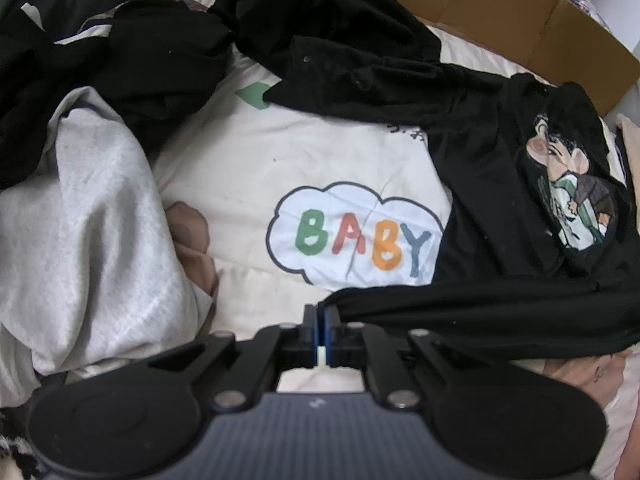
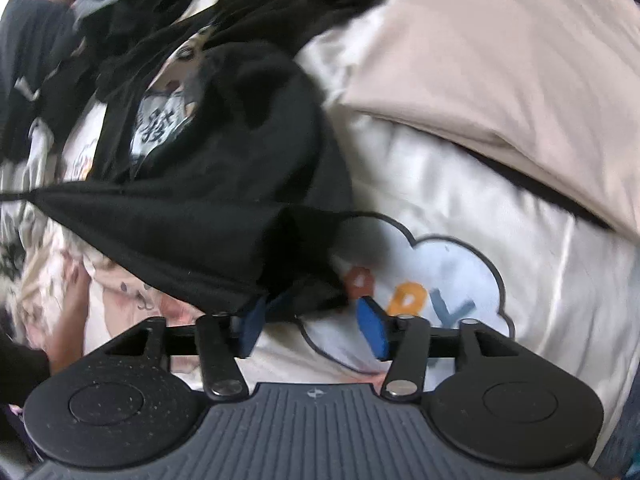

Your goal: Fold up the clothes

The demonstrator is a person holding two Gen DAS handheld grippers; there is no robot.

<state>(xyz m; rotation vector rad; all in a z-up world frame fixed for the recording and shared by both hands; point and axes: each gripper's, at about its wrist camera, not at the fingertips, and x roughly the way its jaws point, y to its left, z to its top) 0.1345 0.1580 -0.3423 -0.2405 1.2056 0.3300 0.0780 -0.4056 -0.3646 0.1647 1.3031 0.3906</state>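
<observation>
A black T-shirt point(image 1: 500, 208) with a cartoon print point(image 1: 568, 184) lies crumpled on the right of the bed. My left gripper point(image 1: 322, 320) is shut on a stretched edge of it, and the cloth runs taut to the right from the jaws. In the right wrist view the same T-shirt point(image 2: 208, 216) hangs as a dark fold over the bedcover. My right gripper point(image 2: 314, 320) is open, its blue pads point(image 2: 374, 328) set wide apart. A corner of the black cloth droops between them by the left pad, and neither pad presses on it.
The cream bedcover point(image 1: 248, 168) carries a cloud print reading BABY point(image 1: 352, 236). A grey-white garment point(image 1: 92, 220) lies at the left and a pile of black clothes point(image 1: 280, 20) behind. A cardboard box point(image 1: 520, 12) stands at the back right. A beige pillow point(image 2: 500, 40) lies beyond the right gripper.
</observation>
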